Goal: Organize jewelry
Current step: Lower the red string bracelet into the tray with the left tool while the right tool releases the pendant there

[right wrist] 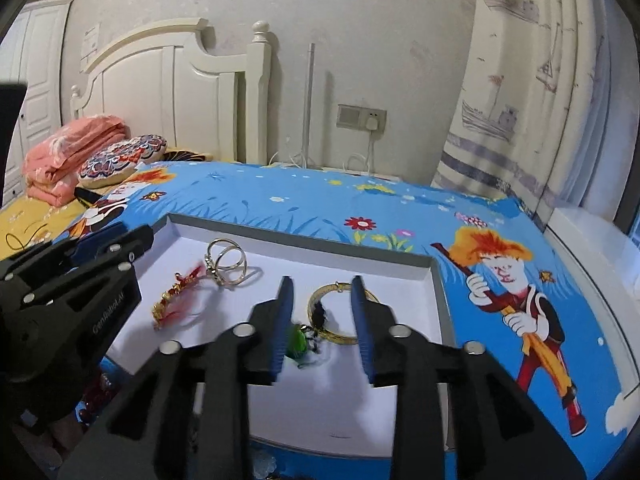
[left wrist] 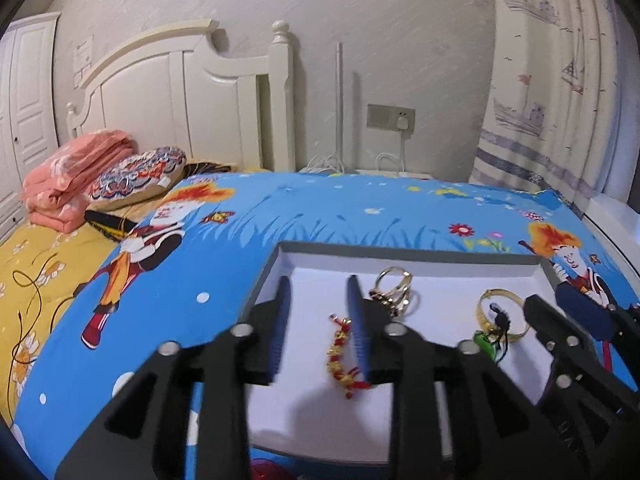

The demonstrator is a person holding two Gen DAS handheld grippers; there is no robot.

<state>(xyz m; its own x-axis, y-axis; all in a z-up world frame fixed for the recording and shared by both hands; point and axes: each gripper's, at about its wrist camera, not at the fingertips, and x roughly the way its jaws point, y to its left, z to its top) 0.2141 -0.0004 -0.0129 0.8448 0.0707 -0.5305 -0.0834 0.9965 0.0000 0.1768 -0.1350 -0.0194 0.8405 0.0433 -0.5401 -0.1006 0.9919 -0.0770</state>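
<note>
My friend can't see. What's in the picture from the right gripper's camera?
A shallow white tray with grey walls lies on a blue cartoon bedspread, holding a gold bangle, a green pendant, linked gold rings and a red-and-gold bracelet. The right gripper hovers over the bangle, jaws open and empty; the left gripper is alongside.

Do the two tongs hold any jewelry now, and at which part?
Nothing is held. The left tongs and right tongs stand open above the tray, empty.
</note>
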